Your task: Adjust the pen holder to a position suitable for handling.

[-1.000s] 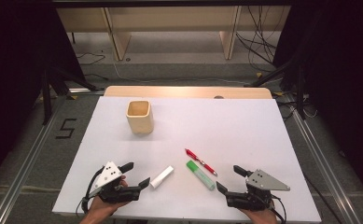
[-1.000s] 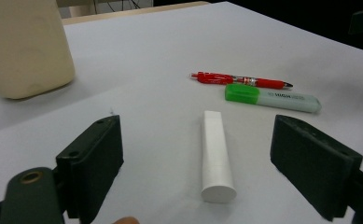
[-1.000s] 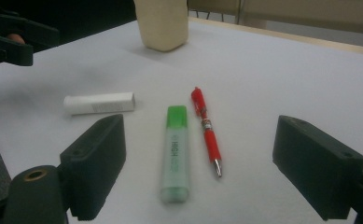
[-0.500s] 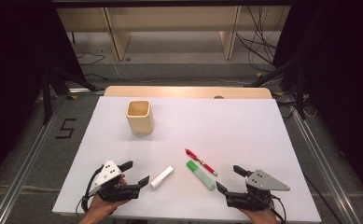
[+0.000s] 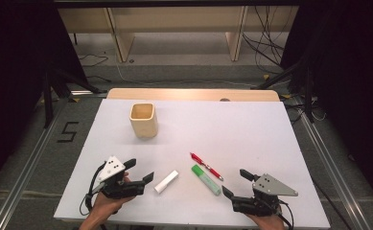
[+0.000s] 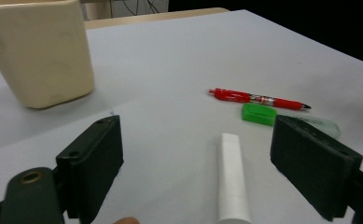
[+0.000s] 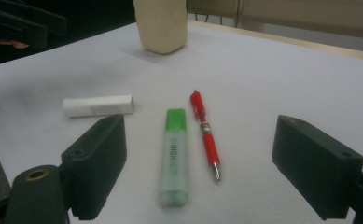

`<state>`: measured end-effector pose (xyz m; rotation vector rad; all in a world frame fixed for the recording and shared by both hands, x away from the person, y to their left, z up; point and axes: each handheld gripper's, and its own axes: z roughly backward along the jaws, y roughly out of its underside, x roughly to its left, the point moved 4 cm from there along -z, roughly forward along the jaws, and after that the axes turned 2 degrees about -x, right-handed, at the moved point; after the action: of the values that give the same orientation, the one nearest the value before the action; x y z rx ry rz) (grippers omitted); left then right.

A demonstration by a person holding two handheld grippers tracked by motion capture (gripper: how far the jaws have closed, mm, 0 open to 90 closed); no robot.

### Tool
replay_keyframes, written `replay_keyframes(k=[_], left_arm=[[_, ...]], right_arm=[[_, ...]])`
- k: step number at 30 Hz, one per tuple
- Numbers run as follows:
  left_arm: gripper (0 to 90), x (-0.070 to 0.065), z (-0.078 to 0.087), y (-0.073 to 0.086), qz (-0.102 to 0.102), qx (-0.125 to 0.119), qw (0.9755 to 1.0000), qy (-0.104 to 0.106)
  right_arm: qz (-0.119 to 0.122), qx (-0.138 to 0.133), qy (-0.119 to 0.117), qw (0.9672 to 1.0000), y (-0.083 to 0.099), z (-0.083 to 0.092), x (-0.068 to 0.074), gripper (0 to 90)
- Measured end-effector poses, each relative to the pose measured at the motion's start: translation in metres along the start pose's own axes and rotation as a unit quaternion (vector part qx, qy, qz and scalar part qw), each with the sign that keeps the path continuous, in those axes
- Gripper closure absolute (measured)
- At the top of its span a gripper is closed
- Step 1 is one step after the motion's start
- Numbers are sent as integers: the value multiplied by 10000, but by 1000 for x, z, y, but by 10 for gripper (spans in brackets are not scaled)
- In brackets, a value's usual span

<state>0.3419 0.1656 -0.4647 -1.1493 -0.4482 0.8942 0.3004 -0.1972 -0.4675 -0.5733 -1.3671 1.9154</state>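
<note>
1. The left gripper (image 5: 140,171) is sitting at about 7 o'clock on the white table (image 5: 251,124), near its front edge, jaws spread wide and holding nothing.
2. The right gripper (image 5: 237,183) is resting at about 5 o'clock, jaws likewise gaping — empty.
3. Between them are lying a white tube (image 5: 167,181), a green highlighter (image 5: 205,179) and a red pen (image 5: 206,166), pen and highlighter just beside each other.
4. A beige cup (image 5: 143,120) is standing upright toward 11 o'clock — bare tabletop is stretching around it to the far and right edges.
</note>
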Motion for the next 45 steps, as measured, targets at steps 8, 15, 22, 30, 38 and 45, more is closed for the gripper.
replay_keyframes(k=[8, 15, 22, 30, 38, 45], left_arm=[[166, 22, -12, -11, 171, 221, 9996, -98], [166, 45, -23, -18, 276, 333, 9979, -474], [166, 68, -28, -24, 437, 406, 9956, -726], [265, 93, -36, -28, 516, 587, 9903, -1151], [573, 126, -46, -32, 588, 783, 9817, -1634], [792, 147, -58, -39, 608, 852, 9796, -1716]], right_arm=[[42, 85, -22, 10000, 1, -2, 1, 186], [24, 74, -8, 10000, 0, -2, 0, 186], [21, 77, -16, 10000, 1, -2, 0, 186], [52, 95, -24, 9999, 1, -2, 1, 187], [63, 107, -28, 9999, 1, -3, 1, 189], [60, 95, -20, 9999, 1, -3, 1, 191]])
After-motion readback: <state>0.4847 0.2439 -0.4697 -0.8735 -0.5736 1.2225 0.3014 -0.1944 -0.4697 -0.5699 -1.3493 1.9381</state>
